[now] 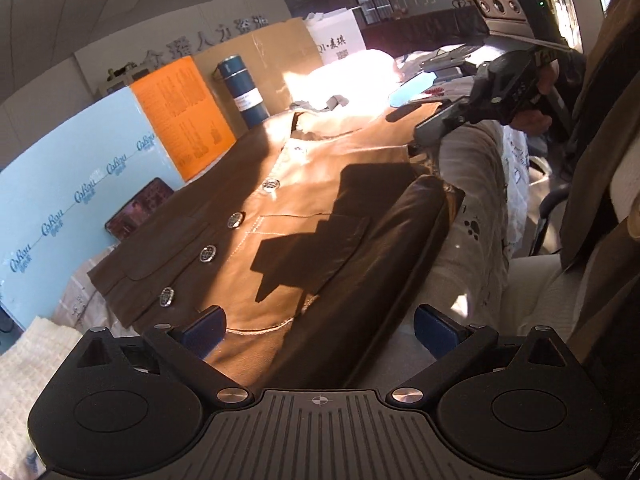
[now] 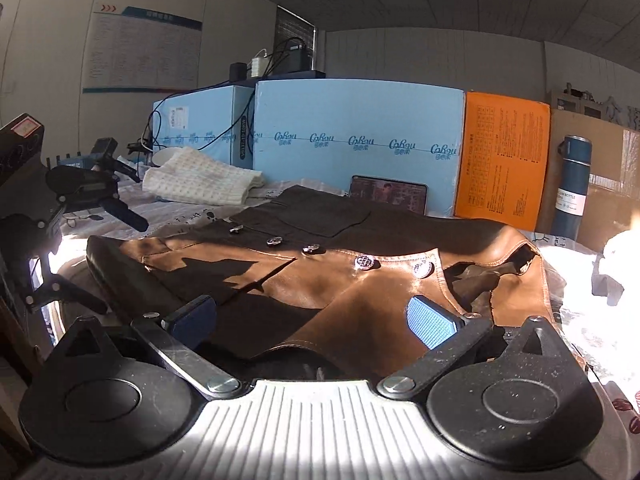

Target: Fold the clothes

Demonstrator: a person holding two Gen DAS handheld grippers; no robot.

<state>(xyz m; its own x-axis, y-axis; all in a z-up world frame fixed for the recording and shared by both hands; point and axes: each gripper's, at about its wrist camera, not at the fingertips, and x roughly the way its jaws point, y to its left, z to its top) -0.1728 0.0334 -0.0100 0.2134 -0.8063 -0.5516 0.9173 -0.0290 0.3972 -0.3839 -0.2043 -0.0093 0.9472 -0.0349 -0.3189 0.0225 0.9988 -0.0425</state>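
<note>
While sunlight rakes across it, a brown leather jacket with a row of silver metal buttons lies face-up and buttoned on a pale printed cloth-covered surface, one dark sleeve already laid lengthwise along its near side. A flapped pocket sits beside the button line, and the collar end points toward the bright far side of the surface in the left wrist view. The left gripper hovers at the jacket's hem with its blue-padded jaws spread wide and nothing between them. The right gripper stands at the shoulder and collar end, jaws likewise wide apart; leather lies beneath and between the pads, but they do not press on it. Judging by the tucked sleeve and both empty grippers, one sleeve fold looks done and the work is between grasps. The next move probably calls for each gripper to close on an edge of the jacket, hem and shoulder, and carry that side over; thick leather will likely resist creasing and may spring back. Around the jacket are a folded cream waffle-weave cloth, a dark tablet propped against light blue printed cartons, an orange printed sheet and a tall blue cylindrical flask.
</note>
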